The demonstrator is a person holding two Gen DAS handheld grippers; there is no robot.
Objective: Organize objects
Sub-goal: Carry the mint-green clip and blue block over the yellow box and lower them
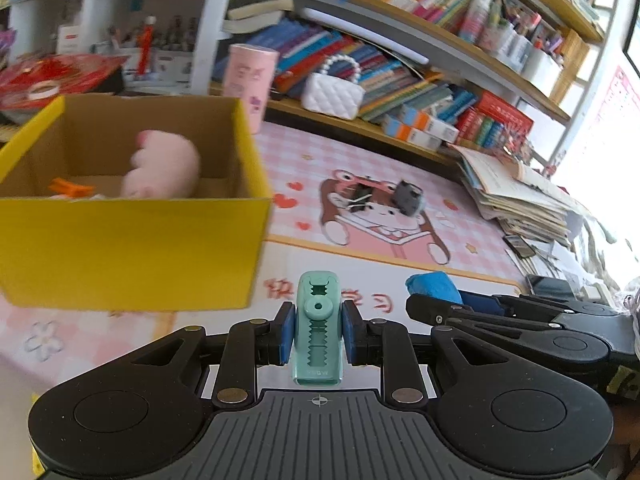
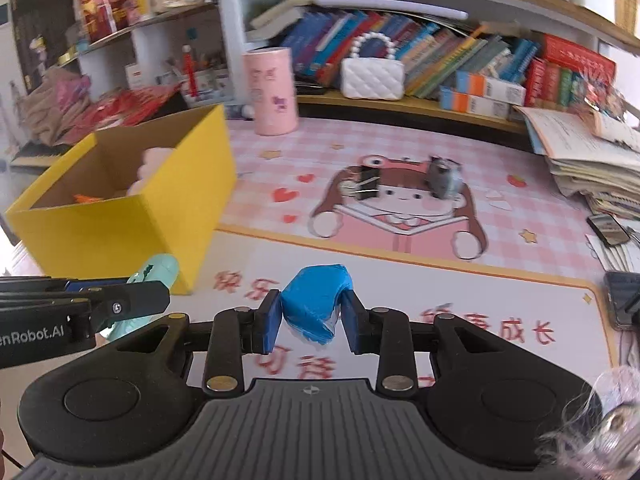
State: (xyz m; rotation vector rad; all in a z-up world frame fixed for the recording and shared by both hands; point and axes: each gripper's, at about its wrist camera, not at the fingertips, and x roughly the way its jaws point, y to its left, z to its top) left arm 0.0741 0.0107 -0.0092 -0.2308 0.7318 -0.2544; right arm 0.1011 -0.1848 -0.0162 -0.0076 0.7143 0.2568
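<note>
My left gripper is shut on a mint-green toothed clip, held upright above the desk just right of the yellow box. The box holds a pink plush and something orange. My right gripper is shut on a blue wrapped lump; that lump also shows at the right of the left wrist view. In the right wrist view the left gripper's finger and the green clip sit at the left beside the yellow box.
On the pink cartoon desk mat lie a black binder clip and a small grey object. A pink cylinder and a white quilted bag stand at the back by bookshelves. Stacked papers and a phone crowd the right.
</note>
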